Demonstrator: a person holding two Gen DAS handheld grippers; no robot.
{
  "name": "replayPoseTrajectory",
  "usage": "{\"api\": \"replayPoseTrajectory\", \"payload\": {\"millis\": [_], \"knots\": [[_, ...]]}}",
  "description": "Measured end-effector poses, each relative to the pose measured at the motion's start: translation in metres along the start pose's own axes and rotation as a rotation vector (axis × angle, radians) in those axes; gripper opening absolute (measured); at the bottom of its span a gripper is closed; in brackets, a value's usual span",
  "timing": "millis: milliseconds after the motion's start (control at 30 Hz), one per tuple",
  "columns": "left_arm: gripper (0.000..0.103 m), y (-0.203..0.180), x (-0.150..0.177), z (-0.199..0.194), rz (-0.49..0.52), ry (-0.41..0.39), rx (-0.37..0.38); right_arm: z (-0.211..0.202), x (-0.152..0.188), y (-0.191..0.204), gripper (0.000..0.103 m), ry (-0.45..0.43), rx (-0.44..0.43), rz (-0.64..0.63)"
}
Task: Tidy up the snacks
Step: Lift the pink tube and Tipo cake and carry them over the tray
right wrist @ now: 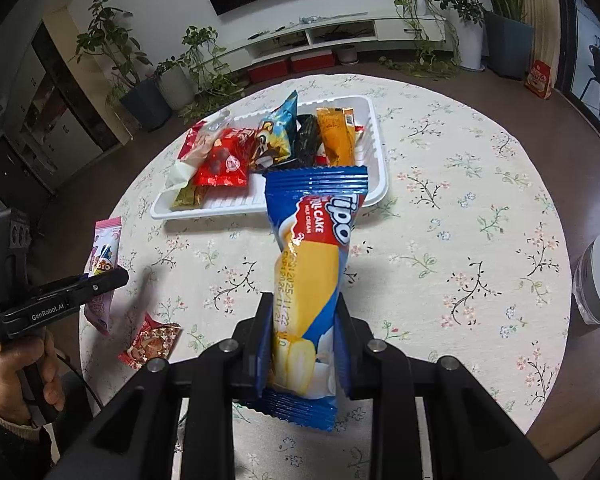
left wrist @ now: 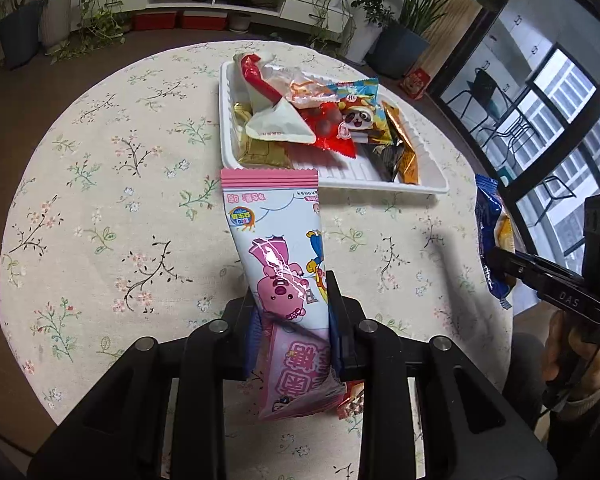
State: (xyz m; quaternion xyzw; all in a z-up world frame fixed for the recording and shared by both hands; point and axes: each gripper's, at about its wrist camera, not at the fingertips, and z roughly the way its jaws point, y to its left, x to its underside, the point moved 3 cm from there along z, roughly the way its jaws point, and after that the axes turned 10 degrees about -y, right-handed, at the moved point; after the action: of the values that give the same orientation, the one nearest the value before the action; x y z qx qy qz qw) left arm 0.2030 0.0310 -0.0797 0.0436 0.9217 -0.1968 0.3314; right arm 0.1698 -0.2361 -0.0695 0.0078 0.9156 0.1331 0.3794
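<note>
left wrist view: the left gripper (left wrist: 296,304) pinches a pink snack packet (left wrist: 280,248) around its middle, fingers (left wrist: 334,300) pressed on both sides, the packet's crimped top pointing toward the white tray (left wrist: 340,184). the packet hangs above the floral tablecloth (left wrist: 120,200), on the near side of the tray, its top edge just short of the tray's near rim. the tray already holds a red packet (left wrist: 328,128), a panda packet (left wrist: 364,120) and an orange stick packet (left wrist: 404,148), leaving bare ribbed floor along its near edge. a small red packet (left wrist: 350,400) lies on the cloth, well on the near side of the tray.

right wrist view: the right gripper (right wrist: 304,320) clamps a blue roll cake packet (right wrist: 312,264) at mid-length, its top overlapping the tray's (right wrist: 376,160) near right corner in view. to do this step well, each packet is best carried over the near rim one at a time, lowered flat onto the bare strip, and released only when it rests there; crossing the two arms above the tray risks a collision.
</note>
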Motion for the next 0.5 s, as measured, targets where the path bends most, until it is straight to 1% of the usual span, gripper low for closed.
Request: {"api": "replayPoseTrajectory", "payload": {"millis": [100,233,367,500], "knots": [[0.025,-0.002,-0.012,0.001,-0.01,-0.012,0.019,-0.004,-0.009,-0.002,0.029,-0.011,-0.005,-0.004],[0.025,-0.009,-0.036,-0.001,-0.004,-0.036,0.034,-0.007,-0.026,-0.005,0.029,-0.028,-0.005,-0.011],[0.025,-0.021,-0.068,0.004,0.025,-0.05,0.047,-0.007,-0.05,-0.005,0.029,-0.045,-0.001,-0.036],[0.025,-0.036,-0.103,0.016,0.063,-0.058,0.045,0.0,-0.073,-0.002,0.029,-0.054,0.004,-0.065]]}}
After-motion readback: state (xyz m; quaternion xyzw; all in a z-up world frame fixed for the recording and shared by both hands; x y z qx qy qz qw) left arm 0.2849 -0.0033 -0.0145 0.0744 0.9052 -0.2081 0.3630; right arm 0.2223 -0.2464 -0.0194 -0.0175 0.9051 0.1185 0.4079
